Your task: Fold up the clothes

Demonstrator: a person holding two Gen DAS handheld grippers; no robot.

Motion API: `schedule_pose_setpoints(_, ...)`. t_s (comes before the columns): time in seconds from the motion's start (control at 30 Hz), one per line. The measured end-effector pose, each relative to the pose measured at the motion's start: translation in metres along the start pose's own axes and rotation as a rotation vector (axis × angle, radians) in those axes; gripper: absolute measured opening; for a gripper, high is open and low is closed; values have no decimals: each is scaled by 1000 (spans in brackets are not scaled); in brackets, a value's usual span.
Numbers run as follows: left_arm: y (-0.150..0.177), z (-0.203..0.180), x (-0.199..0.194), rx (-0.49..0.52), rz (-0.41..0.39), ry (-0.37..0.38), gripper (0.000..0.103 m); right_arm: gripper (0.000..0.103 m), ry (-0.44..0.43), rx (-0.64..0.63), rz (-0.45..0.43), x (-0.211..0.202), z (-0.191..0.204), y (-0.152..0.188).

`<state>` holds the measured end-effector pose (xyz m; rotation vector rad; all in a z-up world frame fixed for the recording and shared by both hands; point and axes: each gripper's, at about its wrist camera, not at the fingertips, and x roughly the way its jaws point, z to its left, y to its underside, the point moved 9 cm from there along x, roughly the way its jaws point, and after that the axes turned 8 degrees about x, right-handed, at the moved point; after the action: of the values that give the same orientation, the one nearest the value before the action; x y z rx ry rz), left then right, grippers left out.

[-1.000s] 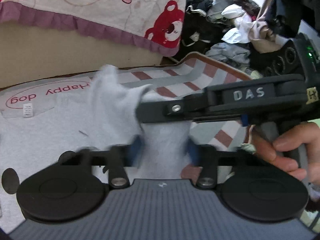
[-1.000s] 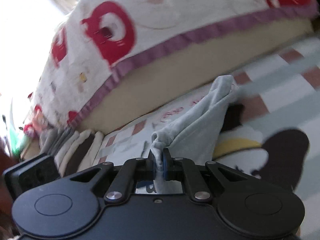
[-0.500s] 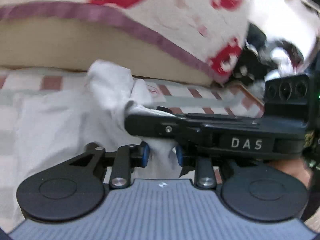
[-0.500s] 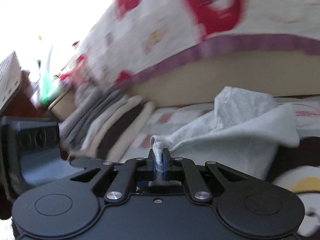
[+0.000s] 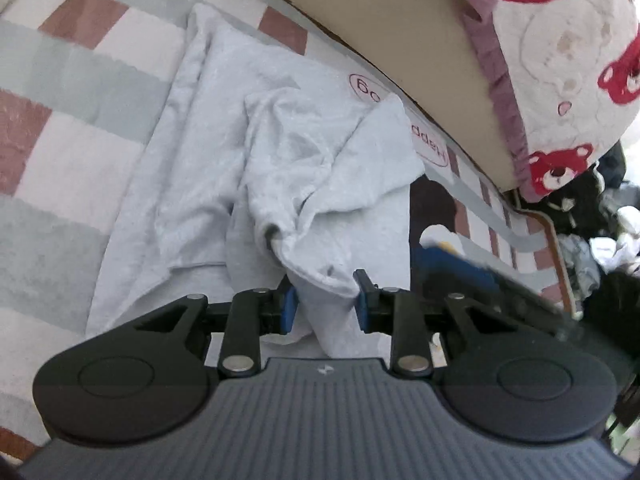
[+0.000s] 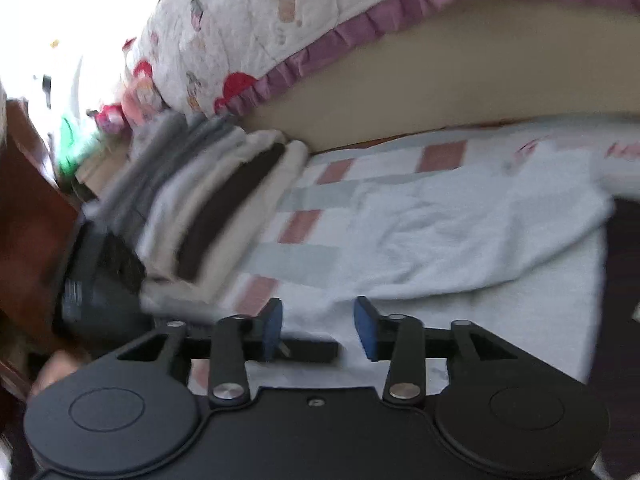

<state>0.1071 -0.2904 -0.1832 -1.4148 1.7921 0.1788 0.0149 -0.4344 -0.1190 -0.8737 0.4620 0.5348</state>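
A light grey sweatshirt (image 5: 320,160) with a pink "Happy dog" print lies on a checked mat (image 5: 80,92), part of it folded over itself. My left gripper (image 5: 324,300) has a bunched fold of that sweatshirt between its blue pads, which touch the fabric on both sides while the jaws are opening. The right gripper shows as a dark blur (image 5: 460,276) beside it. In the right wrist view the sweatshirt (image 6: 460,232) lies flat ahead. My right gripper (image 6: 318,328) hangs just above it, its jaws opening and nothing between the pads.
A bed with a bear-print cover and purple frill (image 5: 500,80) runs along the far side of the mat. A stack of folded clothes (image 6: 208,208) stands at the mat's left end, beside brown wooden furniture (image 6: 24,200). A heap of loose clothes (image 5: 600,240) lies at the right.
My right gripper has let go of the sweatshirt's fold and opened; the fold now lies flat. My left gripper has swung across with its fabric and rolled, and the right gripper no longer crosses its view.
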Motion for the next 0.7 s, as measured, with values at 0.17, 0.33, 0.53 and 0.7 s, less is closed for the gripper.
schedule_pose_setpoints(0.17,-2,14,13,-65,6,4,39,46,146,-242,6,-20,4,29)
schedule_pose_setpoints(0.33,-6,20,28,-99,-4,19,39,54,229,-448,60,-3,19,56)
schedule_pose_setpoints(0.53,-9,-11,43,177,-29,-117,6,55,359,-600,141,30,9,82)
schedule_pose_setpoints(0.7,-32,-44,-10,347,-238,-191,5,54,446,-634,119,28,-6,88)
